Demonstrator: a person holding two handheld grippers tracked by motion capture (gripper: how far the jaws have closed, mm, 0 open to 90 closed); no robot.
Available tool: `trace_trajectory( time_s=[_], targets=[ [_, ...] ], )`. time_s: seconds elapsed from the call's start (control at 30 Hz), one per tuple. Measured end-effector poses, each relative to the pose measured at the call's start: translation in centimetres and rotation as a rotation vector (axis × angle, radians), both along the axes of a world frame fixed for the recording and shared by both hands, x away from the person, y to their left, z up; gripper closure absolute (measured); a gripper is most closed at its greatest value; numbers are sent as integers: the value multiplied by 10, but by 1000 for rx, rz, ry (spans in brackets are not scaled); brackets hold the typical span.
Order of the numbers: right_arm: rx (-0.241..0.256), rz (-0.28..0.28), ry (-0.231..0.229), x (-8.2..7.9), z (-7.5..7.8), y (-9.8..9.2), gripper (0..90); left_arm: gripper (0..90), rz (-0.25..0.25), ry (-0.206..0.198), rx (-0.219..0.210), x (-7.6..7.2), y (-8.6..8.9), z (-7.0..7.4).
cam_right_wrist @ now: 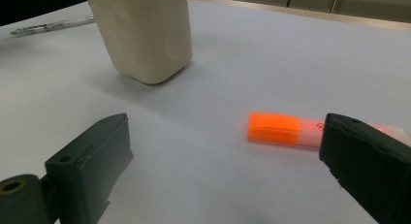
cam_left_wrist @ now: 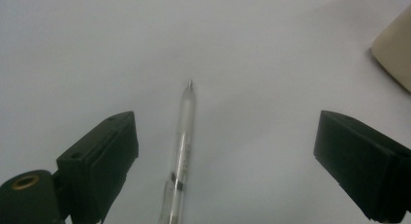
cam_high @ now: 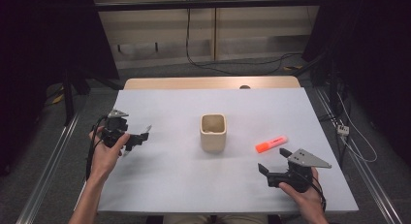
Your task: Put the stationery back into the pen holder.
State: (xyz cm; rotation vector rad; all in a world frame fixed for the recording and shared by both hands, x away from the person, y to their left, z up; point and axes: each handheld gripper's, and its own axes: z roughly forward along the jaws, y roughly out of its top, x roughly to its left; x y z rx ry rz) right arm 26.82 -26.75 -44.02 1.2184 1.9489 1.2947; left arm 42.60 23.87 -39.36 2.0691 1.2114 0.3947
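A clear ballpoint pen [cam_left_wrist: 184, 136] lies flat on the pale table cover, tip pointing away, between the wide-apart jaws of my left gripper [cam_left_wrist: 225, 136]; nothing touches it. From above, that gripper [cam_high: 135, 140] sits at the table's left, with the pen [cam_high: 148, 129] poking out beside its jaws. A beige square cup [cam_high: 213, 132] stands upright mid-table. An orange highlighter [cam_high: 271, 144] lies right of the cup. My right gripper [cam_high: 274, 160] is open just short of it; in the right gripper view the highlighter [cam_right_wrist: 286, 129] lies ahead, partly behind the right jaw of the gripper [cam_right_wrist: 225, 151].
The table cover [cam_high: 194, 185] has bare room in front of the cup and behind it. The cup [cam_right_wrist: 145, 35] looms at the upper left of the right gripper view, the pen [cam_right_wrist: 53, 25] beyond it. Cables lie on the floor past the far edge.
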Motion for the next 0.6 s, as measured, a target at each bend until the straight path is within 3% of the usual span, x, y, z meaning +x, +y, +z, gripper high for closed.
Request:
trace_trajectory(
  time_s=[0.07, 0.13, 0.23, 0.27, 0.5, 0.57, 0.6],
  targets=[
    [0, 0, -2, 0, 0, 0, 43, 89, -1, -6, 20, 3, -2, 2],
    [0, -1, -1, 0, 0, 0, 43, 88, -26, -18, 4, 6, -4, 1],
    [0, 1, -1, 0, 0, 0, 43, 91, -36, -1, 35, 10, -5, -1],
    [0, 2, -1, 0, 0, 0, 43, 96, -34, -15, 42, 12, -6, -3],
    [1, 2, 3, 1, -1, 1, 43, 121, -50, 28, 84, 22, -11, -12],
    [1, 4, 3, 1, -1, 1, 43, 121, -30, 35, 77, 25, -11, -14],
    [1, 4, 3, 1, -1, 1, 42, 127, -21, 42, 93, 27, -11, -15]
  ],
)
